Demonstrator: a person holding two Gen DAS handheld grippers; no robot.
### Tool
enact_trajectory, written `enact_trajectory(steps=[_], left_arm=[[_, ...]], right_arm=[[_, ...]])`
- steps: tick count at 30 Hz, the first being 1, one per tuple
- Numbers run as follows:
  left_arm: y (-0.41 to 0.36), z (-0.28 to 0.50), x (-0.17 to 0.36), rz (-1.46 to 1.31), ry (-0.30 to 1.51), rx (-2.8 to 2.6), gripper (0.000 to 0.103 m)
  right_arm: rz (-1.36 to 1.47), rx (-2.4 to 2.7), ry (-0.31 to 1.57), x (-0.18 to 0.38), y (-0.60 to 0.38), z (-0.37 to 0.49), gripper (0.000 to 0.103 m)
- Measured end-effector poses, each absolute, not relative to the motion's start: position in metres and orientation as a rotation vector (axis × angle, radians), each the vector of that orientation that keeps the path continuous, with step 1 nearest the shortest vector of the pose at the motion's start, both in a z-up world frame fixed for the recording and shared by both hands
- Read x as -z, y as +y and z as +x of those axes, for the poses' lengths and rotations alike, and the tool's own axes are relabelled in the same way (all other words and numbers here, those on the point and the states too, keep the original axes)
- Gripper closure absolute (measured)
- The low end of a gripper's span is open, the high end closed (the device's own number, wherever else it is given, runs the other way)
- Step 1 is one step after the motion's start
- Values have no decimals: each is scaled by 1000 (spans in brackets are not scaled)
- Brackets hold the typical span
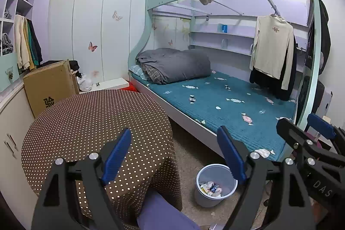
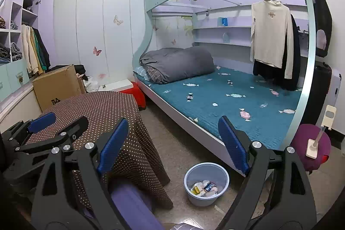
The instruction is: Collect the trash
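Observation:
A pale blue trash bin (image 1: 215,185) stands on the floor between the table and the bed; it holds several small boxes and paper scraps, and also shows in the right wrist view (image 2: 206,183). My left gripper (image 1: 174,154) is open and empty, held above the table edge and the bin. My right gripper (image 2: 172,147) is open and empty, above the floor near the bin. Each gripper shows in the other's view: the right gripper (image 1: 306,128) at the right, the left gripper (image 2: 58,120) at the left, over the table.
A round table with a brown dotted cloth (image 1: 94,122) is at the left. A bunk bed with a teal mattress (image 1: 226,107) printed with candies and a grey duvet (image 2: 176,64) is at the right. A cardboard box (image 1: 49,83), a purple stool (image 2: 310,143) and hanging clothes (image 2: 271,40) surround them.

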State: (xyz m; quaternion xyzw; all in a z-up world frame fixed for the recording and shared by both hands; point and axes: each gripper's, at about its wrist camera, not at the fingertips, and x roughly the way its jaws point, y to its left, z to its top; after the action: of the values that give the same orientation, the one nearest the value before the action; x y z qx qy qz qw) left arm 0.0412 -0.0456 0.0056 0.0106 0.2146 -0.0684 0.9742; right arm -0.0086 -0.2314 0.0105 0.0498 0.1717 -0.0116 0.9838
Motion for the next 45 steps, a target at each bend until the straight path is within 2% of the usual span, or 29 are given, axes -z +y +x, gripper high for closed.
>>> enact_trajectory(steps=[45], left_arm=[[-36,27,-11,14,409,69,21]], right_arm=[[74,-5,341,-12,-224,-11,19]])
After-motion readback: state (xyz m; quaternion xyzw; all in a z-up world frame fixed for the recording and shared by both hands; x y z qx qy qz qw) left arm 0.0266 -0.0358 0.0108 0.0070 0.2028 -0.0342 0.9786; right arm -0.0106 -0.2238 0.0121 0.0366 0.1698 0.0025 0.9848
